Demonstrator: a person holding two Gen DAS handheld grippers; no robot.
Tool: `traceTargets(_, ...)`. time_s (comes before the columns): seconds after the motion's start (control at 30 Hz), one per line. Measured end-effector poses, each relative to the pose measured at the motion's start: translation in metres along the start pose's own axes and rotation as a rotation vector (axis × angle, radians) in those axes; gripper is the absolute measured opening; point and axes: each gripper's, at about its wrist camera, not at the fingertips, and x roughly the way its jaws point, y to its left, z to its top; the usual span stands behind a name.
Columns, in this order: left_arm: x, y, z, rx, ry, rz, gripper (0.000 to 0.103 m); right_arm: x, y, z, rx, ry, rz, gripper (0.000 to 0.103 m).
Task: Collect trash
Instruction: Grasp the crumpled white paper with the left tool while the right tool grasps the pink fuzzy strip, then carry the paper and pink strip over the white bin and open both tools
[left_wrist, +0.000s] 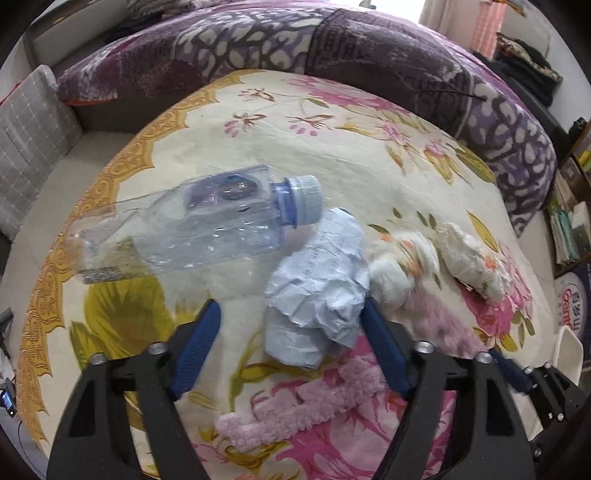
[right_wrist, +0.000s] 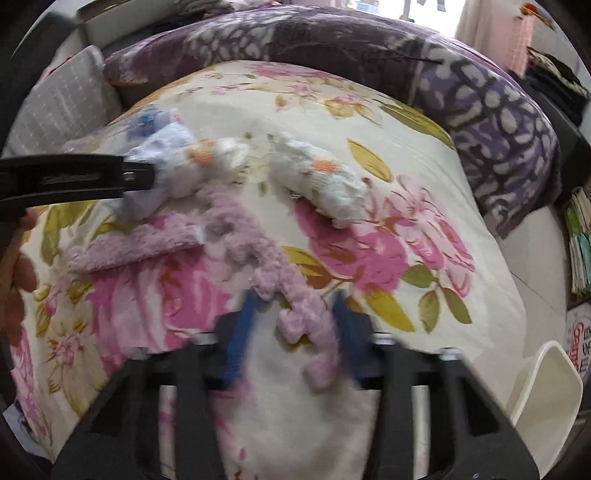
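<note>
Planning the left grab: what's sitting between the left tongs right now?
A crumpled paper ball, close against the right finger, on the floral blanket; seen in the left wrist view.

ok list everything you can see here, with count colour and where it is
plastic bottle: 1, clear with pale cap, lying on its side on the blanket, left
crumpled paper: 1, pale blue-white, by the bottle cap, between the left claw's fingers
tissue wads: 2, white with orange flecks, right of the paper
fuzzy cloth strip: 1, pink, trailing between the right claw's fingers
floral blanket: 1, cream, pink and yellow, under everything
purple quilt: 1, behind the blanket
grey pillow: 1, far left
white bin: 1, lower right
left claw: open, around the paper
right claw: open, blurred
</note>
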Motion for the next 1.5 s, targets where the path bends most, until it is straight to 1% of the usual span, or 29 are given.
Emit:
traceTargets(0.03,0.000,-0.002,-0.001,0.010,0.006,-0.026,0.048,-0.001,0.003,-0.001,-0.010,0.002,0.001,0.023)
traceTargets(0.1,-0.004,-0.009,-0.003,0.040,-0.010,0.003,0.045,-0.003,0.005,-0.003,0.002,0.006,0.015,0.023)
traceTargets(0.17,-0.010,-0.012,-0.006,0.050,-0.016,0.005,0.043,-0.005,0.003,-0.004,0.020,0.009,0.027,0.022)
traceTargets(0.23,-0.015,-0.012,-0.008,0.050,-0.027,0.014,0.043,-0.011,0.001,-0.004,0.049,0.000,0.040,0.022)
traceTargets(0.4,-0.039,-0.007,-0.012,0.032,-0.074,0.025,0.043,-0.039,0.002,-0.004,0.077,-0.067,0.045,0.022)
traceTargets(0.6,-0.067,-0.010,-0.018,0.006,-0.130,0.030,0.043,-0.072,0.000,-0.006,0.108,-0.145,0.028,0.022)
traceTargets(0.87,-0.104,-0.022,-0.024,-0.036,-0.219,0.021,0.043,-0.109,-0.021,-0.009,0.180,-0.244,-0.006,0.022)
traceTargets(1.1,-0.131,-0.045,-0.032,-0.040,-0.298,0.008,0.043,-0.128,-0.045,-0.013,0.270,-0.297,-0.043,0.023)
traceTargets(1.27,-0.143,-0.070,-0.040,-0.012,-0.342,0.005,0.043,-0.140,-0.063,-0.016,0.320,-0.326,-0.069,0.023)
traceTargets(1.5,-0.147,-0.099,-0.047,0.021,-0.367,-0.011,0.043,-0.153,-0.084,-0.024,0.370,-0.342,-0.093,0.023)
